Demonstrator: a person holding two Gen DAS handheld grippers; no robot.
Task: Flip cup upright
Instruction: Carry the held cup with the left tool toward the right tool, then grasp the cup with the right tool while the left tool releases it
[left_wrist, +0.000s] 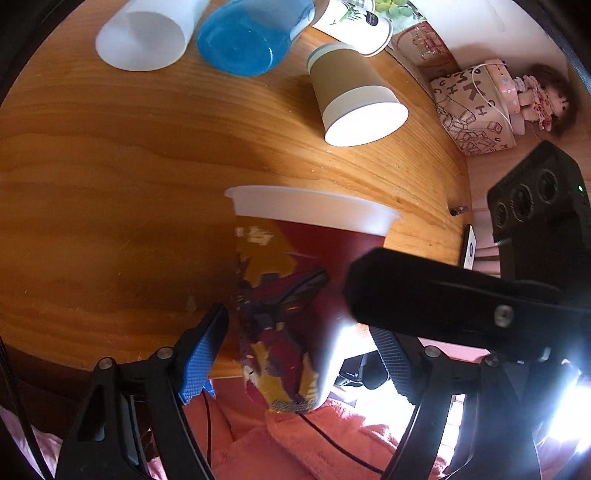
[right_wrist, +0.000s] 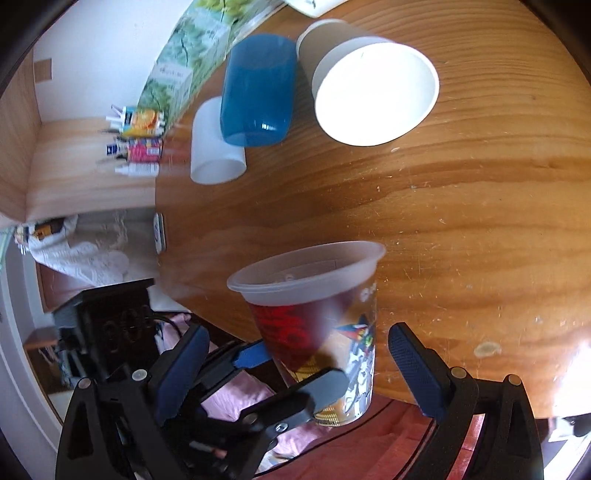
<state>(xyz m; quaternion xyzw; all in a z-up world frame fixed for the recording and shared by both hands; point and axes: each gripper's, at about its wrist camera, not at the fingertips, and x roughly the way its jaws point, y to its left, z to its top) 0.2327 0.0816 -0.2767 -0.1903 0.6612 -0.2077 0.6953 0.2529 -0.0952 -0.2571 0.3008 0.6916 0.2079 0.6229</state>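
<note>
A red and yellow printed plastic cup (left_wrist: 291, 295) with a white rim is held in the air near the front edge of the wooden table (left_wrist: 110, 177), rim away from the cameras. My left gripper (left_wrist: 303, 343) has its blue pads at the cup's lower sides and appears shut on it. In the right wrist view the same cup (right_wrist: 325, 332) sits between my right gripper's (right_wrist: 295, 358) wide-apart pads, which stand open and clear of it. The left gripper's fingers (right_wrist: 314, 391) clasp the cup's lower part there.
A brown paper cup (left_wrist: 354, 96), a blue cup (left_wrist: 247, 37) and a white translucent cup (left_wrist: 147, 33) lie on their sides at the far part of the table. A patterned bag (left_wrist: 469, 107) and doll sit beyond the table. Orange cloth (left_wrist: 314, 435) lies below.
</note>
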